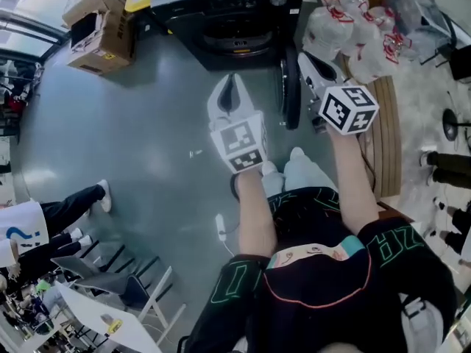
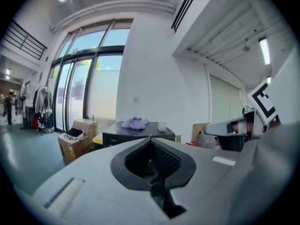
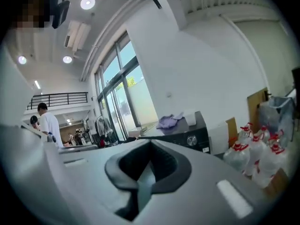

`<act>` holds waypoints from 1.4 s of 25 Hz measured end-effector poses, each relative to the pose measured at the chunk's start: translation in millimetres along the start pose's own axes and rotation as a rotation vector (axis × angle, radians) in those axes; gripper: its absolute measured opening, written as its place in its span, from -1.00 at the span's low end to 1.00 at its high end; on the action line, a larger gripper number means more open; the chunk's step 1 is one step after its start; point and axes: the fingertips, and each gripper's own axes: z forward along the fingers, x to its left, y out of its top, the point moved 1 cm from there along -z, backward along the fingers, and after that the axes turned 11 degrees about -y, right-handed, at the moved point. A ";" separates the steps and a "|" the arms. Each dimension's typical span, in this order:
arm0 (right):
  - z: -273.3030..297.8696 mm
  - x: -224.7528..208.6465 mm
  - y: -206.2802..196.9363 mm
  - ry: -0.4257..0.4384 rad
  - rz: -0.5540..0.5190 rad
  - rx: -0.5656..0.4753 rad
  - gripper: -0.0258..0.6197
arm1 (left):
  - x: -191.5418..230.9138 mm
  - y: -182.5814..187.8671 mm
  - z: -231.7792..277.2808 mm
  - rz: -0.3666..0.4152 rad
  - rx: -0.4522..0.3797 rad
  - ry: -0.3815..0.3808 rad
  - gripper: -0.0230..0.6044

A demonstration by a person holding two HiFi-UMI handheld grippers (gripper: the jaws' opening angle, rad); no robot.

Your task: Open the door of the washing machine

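The black washing machine (image 1: 221,6) stands at the top of the head view, its round drum opening (image 1: 237,39) facing me. Its dark door (image 1: 289,87) appears swung out edge-on at the opening's right. My left gripper (image 1: 231,79) is held up in front of the opening, shut and empty. To the right, by the door, my right gripper (image 1: 305,56) is likewise shut with nothing in it. In the left gripper view the jaws (image 2: 150,138) meet in front of the machine's top (image 2: 154,136), where a purple cloth (image 2: 135,123) lies. The right gripper view shows closed jaws (image 3: 150,142) and the machine's knob (image 3: 191,140).
Cardboard boxes (image 1: 99,31) sit left of the machine. Several water jugs (image 1: 353,28) stand to its right, beside a wooden board (image 1: 388,138). Folding chairs (image 1: 125,285) and a seated person's legs (image 1: 73,204) are at the lower left. People stand far off by tall windows (image 3: 122,102).
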 end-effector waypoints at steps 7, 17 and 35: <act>-11.2 10.8 39.0 -0.034 -0.116 -0.063 -0.91 | 32.0 68.9 -20.0 0.050 -0.142 0.102 -0.89; -24.7 20.0 67.2 -0.069 -0.239 -0.158 -0.91 | 16.1 93.0 -17.3 0.155 -0.213 0.068 -0.89; -9.7 34.3 76.5 -0.065 -0.286 -0.187 -0.91 | 35.2 86.5 -12.0 0.190 -0.186 0.077 -0.89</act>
